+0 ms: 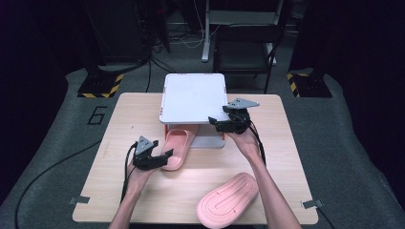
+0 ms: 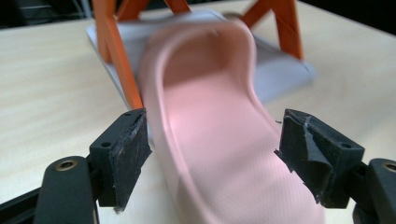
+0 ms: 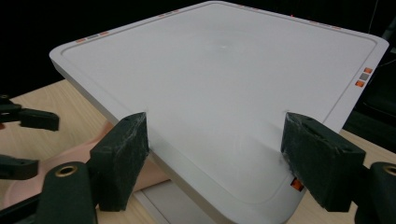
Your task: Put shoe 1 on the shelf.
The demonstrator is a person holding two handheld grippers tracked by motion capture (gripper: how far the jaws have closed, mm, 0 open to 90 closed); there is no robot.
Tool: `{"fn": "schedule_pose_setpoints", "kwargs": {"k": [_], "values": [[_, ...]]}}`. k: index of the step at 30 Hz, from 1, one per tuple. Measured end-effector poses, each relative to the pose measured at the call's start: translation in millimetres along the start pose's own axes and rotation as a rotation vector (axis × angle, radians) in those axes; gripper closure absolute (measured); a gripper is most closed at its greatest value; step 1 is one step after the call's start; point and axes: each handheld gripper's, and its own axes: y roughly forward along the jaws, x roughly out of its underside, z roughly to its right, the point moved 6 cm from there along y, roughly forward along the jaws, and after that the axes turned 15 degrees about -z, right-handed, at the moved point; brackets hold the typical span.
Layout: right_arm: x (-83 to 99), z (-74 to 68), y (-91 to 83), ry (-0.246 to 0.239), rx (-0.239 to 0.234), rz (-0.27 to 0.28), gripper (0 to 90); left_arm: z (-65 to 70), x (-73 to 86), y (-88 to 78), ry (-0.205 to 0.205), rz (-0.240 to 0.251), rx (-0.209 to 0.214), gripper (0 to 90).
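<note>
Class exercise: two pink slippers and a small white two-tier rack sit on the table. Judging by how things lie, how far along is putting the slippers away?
Done: nothing fully stowed. In hand: one pink slipper lies toe-first partly under the rack's top shelf, its heel between the open left gripper jaws. The open right gripper hovers at the shelf's corner. Left: the second slipper, sole up near the table's front edge.

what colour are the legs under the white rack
Orange legs, clearest in the left gripper view, under the white rack.
</note>
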Motion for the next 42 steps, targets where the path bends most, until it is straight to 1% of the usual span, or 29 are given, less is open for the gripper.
{"fn": "schedule_pose_setpoints", "kwargs": {"k": [1, 2, 3, 4, 5, 6, 8, 9, 11, 12, 13, 17, 19, 22, 24, 25, 27, 29, 30, 31, 32, 33, 34, 35, 36, 38, 40, 41, 42], "values": [[0.0, 0.1, 0.0, -0.012, 0.004, -0.002, 23.0, 0.0, 0.0, 0.0, 0.000, 0.000, 0.000, 23.7], [0.0, 0.3, 0.0, -0.020, 0.007, -0.003, 23.0, 4.4, 12.5, -2.6, 0.039, -0.024, 0.045, 22.0], [0.0, 0.3, -0.1, -0.018, 0.006, -0.004, 23.0, 7.8, 18.1, -3.1, 0.056, -0.028, 0.051, 19.9], [0.2, 0.0, -0.3, -0.011, 0.003, -0.004, 23.1, 7.8, 18.1, -3.1, 0.056, -0.028, 0.051, 18.8], [0.2, 0.1, -0.3, -0.010, 0.002, -0.002, 23.2, 9.8, 28.9, -3.3, 0.112, -0.075, 0.038, 17.4], [0.4, 0.0, -0.5, -0.007, 0.001, -0.003, 23.2, 10.0, 32.7, -2.5, 0.119, -0.094, 0.034, 15.8], [0.4, -0.1, -0.4, -0.004, -0.002, -0.002, 23.2, 9.1, 35.7, 0.0, 0.114, -0.095, 0.017, 15.3], [0.4, -0.2, -0.6, 0.001, -0.006, -0.003, 23.2, 7.9, 38.6, 2.5, 0.105, -0.114, 0.026, 15.2], [0.4, 0.1, -0.7, 0.007, -0.008, -0.003, 23.3, 9.8, 37.7, 6.6, 0.081, -0.100, 0.040, 15.4], [0.1, 0.6, -0.8, 0.007, -0.009, 0.000, 23.4, 11.3, 36.9, 6.9, 0.092, -0.111, 0.054, 16.3], [0.2, 0.8, -0.9, 0.006, -0.009, 0.000, 23.4, 13.5, 35.2, 8.6, 0.095, -0.103, 0.056, 18.2], [0.0, 0.9, -0.8, 0.008, -0.010, 0.003, 23.4, 19.1, 30.0, 13.8, 0.094, -0.102, 0.045, 23.2], [0.0, 0.9, -0.7, 0.007, -0.009, 0.002, 23.4, 21.9, 22.9, 21.7, 0.053, -0.077, 0.022, 23.4], [0.0, 0.9, -0.9, 0.010, -0.011, 0.003, 23.5, 21.1, 18.6, 26.4, 0.043, -0.071, 0.000, 23.8], [0.2, 1.4, -1.3, 0.010, -0.015, 0.001, 23.8, 18.6, 14.6, 32.1, 0.008, -0.061, -0.024, 24.4], [-0.1, 1.5, -1.0, 0.012, -0.016, 0.008, 23.9, 16.9, 10.4, 38.9, -0.065, -0.044, -0.032, 24.4], [-0.1, 1.4, -0.8, 0.012, -0.016, 0.008, 23.9, 16.5, 8.2, 41.1, -0.078, -0.039, -0.031, 24.9], [-0.2, 1.4, -0.8, 0.011, -0.016, 0.009, 23.9, 18.2, 5.1, 40.3, -0.085, -0.026, -0.018, 25.6], [-0.1, 1.5, -1.0, 0.013, -0.018, 0.008, 23.9, 19.9, 3.2, 36.2, -0.067, -0.007, -0.019, 26.9], [0.0, 1.6, -1.1, 0.012, -0.019, 0.008, 23.9, 19.9, 3.2, 36.2, -0.067, -0.007, -0.019, 28.0], [0.0, 1.7, -1.1, 0.012, -0.018, 0.008, 23.9, 19.2, 3.3, 34.4, -0.057, -0.015, -0.026, 28.1], [0.0, 1.7, -1.1, 0.012, -0.018, 0.007, 23.9, 13.1, 3.8, 33.9, -0.067, -0.013, -0.054, 28.0], [0.0, 1.7, -1.1, 0.012, -0.018, 0.007, 23.9, 13.1, 3.8, 33.9, -0.067, -0.013, -0.054, 27.7], [0.1, 1.3, -1.1, 0.014, -0.017, 0.007, 23.9, 10.0, 4.8, 33.8, -0.097, -0.017, -0.047, 25.3], [-0.1, 1.2, -1.0, 0.012, -0.017, 0.008, 23.9, 12.4, 5.5, 34.3, -0.102, -0.027, -0.028, 21.6], [-0.1, 1.0, -1.0, 0.013, -0.015, 0.008, 23.9, 15.0, 6.0, 35.7, -0.088, -0.031, -0.024, 14.9], [-0.2, 1.3, -0.9, 0.011, -0.016, 0.009, 24.1, 21.2, 8.1, 40.0, -0.069, -0.061, -0.016, 15.0], [-0.3, 1.3, -0.9, 0.012, -0.016, 0.009, 24.1, 23.5, 8.9, 45.0, -0.051, -0.098, -0.044, 14.8], [-0.3, 1.3, -0.9, 0.012, -0.016, 0.009, 24.1, 23.5, 8.9, 45.0, -0.051, -0.098, -0.044, 14.8]]}}
